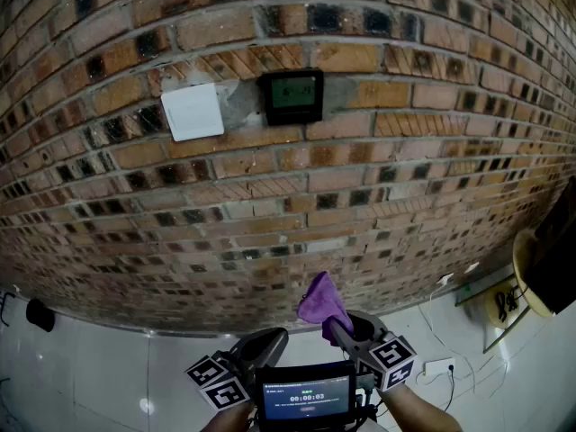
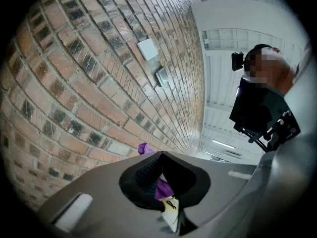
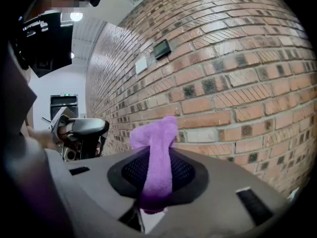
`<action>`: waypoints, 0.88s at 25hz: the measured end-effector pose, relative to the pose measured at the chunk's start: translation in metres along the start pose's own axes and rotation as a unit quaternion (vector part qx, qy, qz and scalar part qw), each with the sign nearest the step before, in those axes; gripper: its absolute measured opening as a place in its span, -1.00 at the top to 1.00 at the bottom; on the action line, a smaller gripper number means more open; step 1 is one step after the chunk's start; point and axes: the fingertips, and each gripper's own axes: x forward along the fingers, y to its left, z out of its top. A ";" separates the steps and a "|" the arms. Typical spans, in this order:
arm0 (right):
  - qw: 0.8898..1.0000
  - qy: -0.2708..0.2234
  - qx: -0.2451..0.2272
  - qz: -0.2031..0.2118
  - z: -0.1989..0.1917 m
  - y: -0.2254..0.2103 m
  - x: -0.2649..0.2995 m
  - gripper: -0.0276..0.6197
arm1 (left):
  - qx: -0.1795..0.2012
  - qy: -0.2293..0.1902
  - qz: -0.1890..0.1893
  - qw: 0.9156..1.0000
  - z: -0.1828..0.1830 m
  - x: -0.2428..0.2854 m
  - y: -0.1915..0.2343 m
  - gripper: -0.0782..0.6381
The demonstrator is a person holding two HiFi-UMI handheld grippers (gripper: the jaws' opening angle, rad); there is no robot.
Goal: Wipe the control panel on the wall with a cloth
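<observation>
The dark control panel [image 1: 291, 96] with a greenish screen is set in the brick wall [image 1: 378, 178], high above both grippers; it also shows small in the left gripper view as the panel [image 2: 161, 76] and in the right gripper view as the panel [image 3: 162, 48]. A purple cloth [image 1: 322, 302] sticks up from my right gripper [image 1: 340, 329], which is shut on it low in front of the wall. In the right gripper view the cloth [image 3: 156, 148] is pinched between the jaws of that gripper [image 3: 157, 167]. My left gripper [image 1: 270, 338] is beside it, jaws together and holding nothing; in its own view the gripper [image 2: 161, 175] shows a sliver of purple past the jaws.
A white switch plate [image 1: 193, 112] sits left of the panel. A small screen [image 1: 306, 394] is mounted between my hands. On the white floor lie a socket strip [image 1: 438, 367] with cables and a black object [image 1: 40, 314]. A round tan object [image 1: 531, 273] stands at the right.
</observation>
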 end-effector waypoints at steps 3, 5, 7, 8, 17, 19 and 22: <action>1.000 -0.015 -0.012 -0.001 0.018 0.008 0.006 0.62 | 0.004 -0.003 -0.005 1.000 0.010 -0.005 -0.001 0.82; 0.999 -0.028 -0.022 0.000 0.032 0.014 0.010 0.62 | 0.009 -0.005 -0.009 1.000 0.017 -0.008 -0.003 0.82; 0.998 -0.042 -0.035 0.000 0.048 0.017 0.015 0.62 | 0.014 -0.007 -0.011 1.000 0.024 -0.009 -0.003 0.82; 0.998 -0.049 -0.042 0.000 0.056 0.018 0.017 0.62 | 0.016 -0.008 -0.013 1.000 0.027 -0.010 -0.003 0.82; 0.986 -0.112 -0.120 0.010 0.140 0.033 0.038 0.62 | 0.042 -0.020 -0.030 0.998 0.056 -0.005 -0.012 0.82; 0.983 -0.125 -0.134 0.011 0.157 0.035 0.042 0.62 | 0.047 -0.023 -0.032 0.998 0.061 -0.005 -0.014 0.82; 0.978 -0.148 -0.149 0.014 0.184 0.040 0.049 0.62 | 0.056 -0.031 -0.033 0.997 0.070 -0.006 -0.017 0.82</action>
